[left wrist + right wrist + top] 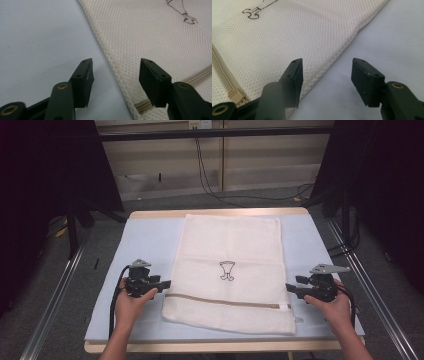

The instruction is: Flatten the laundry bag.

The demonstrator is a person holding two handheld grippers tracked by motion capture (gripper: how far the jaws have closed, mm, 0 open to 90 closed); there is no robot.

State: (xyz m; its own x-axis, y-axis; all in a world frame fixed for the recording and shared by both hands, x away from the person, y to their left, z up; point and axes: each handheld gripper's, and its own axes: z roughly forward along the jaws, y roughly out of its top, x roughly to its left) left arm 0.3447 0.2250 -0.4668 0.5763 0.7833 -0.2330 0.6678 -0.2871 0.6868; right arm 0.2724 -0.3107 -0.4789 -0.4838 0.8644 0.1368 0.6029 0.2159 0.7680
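The left gripper [165,283] stands with its jaws apart and nothing pressed between them. In the left gripper view the side edge of the mesh laundry bag [150,37] runs through the gap, near the end of the zipper [142,106], but the pads do not touch the fabric. The right gripper [290,288] is the same: jaws spread, holding nothing. In the right gripper view the other side edge of the bag lies under its left jaw, and the zipper pull [235,96] is just beside that jaw.

The bag itself lies flat in the middle of the table [215,213], on a pale blue mat [145,245]. Its long side goes away from the person, and the zipper crosses it close to the near end. A small dark drawing [227,270] is printed around the middle. The fabric looks smooth, without big wrinkles, and the zipper seems closed along its length.

I judge that the spreading of the bag is done, since it rests flat and both grippers are free at its two sides. What is left, if the work goes on, is probably folding or lifting it; no fold is made yet. The two hands [131,306] are level with the zipper line, one at each side edge.
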